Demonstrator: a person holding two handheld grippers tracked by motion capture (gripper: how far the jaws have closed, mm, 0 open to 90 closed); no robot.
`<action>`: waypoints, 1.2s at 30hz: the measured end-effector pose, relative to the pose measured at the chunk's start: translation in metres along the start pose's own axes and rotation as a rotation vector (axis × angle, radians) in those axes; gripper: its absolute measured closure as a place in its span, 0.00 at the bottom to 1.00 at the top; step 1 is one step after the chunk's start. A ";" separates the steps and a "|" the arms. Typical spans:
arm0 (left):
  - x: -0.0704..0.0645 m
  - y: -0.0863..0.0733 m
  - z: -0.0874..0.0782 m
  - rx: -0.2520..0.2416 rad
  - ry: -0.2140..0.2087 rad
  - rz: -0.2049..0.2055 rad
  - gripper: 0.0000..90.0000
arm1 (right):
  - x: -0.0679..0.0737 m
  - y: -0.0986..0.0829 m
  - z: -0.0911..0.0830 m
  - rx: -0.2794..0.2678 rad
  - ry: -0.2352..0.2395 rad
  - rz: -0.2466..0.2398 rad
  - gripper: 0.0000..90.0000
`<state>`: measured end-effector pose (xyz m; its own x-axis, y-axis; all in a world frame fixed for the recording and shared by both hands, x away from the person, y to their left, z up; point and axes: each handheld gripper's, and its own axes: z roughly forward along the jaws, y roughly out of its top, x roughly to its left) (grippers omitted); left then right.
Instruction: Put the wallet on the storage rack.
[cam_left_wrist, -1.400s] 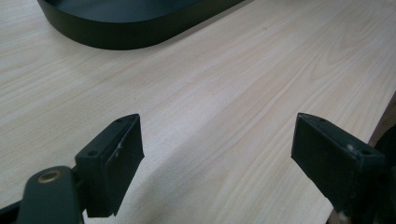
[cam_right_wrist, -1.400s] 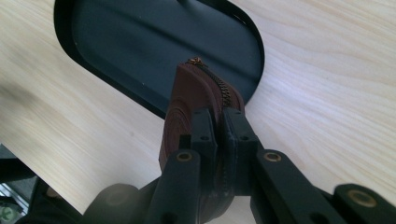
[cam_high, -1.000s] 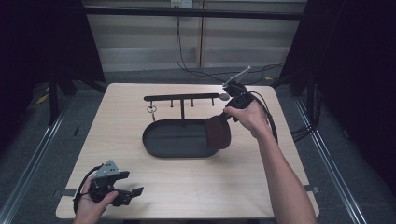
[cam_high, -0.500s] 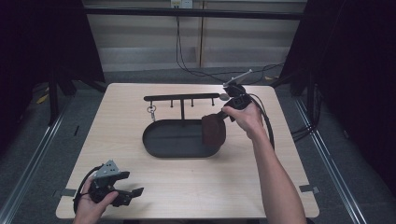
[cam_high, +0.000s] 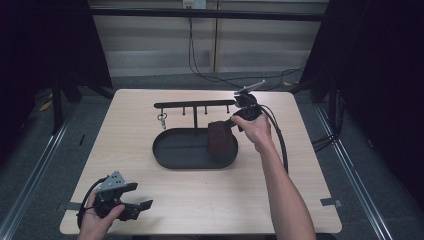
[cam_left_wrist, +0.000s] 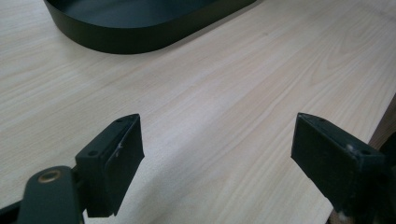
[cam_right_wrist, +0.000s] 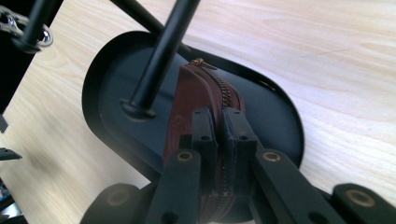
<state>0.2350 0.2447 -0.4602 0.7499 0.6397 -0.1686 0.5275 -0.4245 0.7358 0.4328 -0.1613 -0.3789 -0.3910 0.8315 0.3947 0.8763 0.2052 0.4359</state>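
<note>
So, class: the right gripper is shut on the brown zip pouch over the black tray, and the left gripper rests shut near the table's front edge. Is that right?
Not quite. The left gripper is open: the left gripper view shows its jaws wide apart over bare table. The rest holds: the right gripper is shut on the pouch over the tray.

rack post (cam_right_wrist: 161, 56) beside pouch (cam_right_wrist: 196, 100), bare table (cam_high: 300, 150) rightward

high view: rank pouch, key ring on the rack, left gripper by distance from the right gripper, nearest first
1. Brown pouch: clamped in the right gripper, over the tray's right end.
2. Key ring: hanging at the rack's left end.
3. Left gripper: near-left table corner.
</note>
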 end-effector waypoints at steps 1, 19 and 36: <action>-0.001 0.000 0.000 0.000 -0.002 0.001 0.19 | 0.000 -0.001 0.002 -0.005 0.001 0.004 0.94; 0.001 0.000 0.000 0.000 -0.019 -0.009 0.18 | -0.012 -0.010 0.037 -0.021 0.038 0.042 0.94; 0.002 0.000 0.000 -0.002 -0.018 -0.014 0.18 | -0.032 -0.025 0.060 -0.026 0.010 0.064 0.89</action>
<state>0.2363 0.2462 -0.4604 0.7496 0.6339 -0.1903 0.5371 -0.4147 0.7345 0.4403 -0.1616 -0.4508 -0.3376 0.8373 0.4300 0.8918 0.1383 0.4308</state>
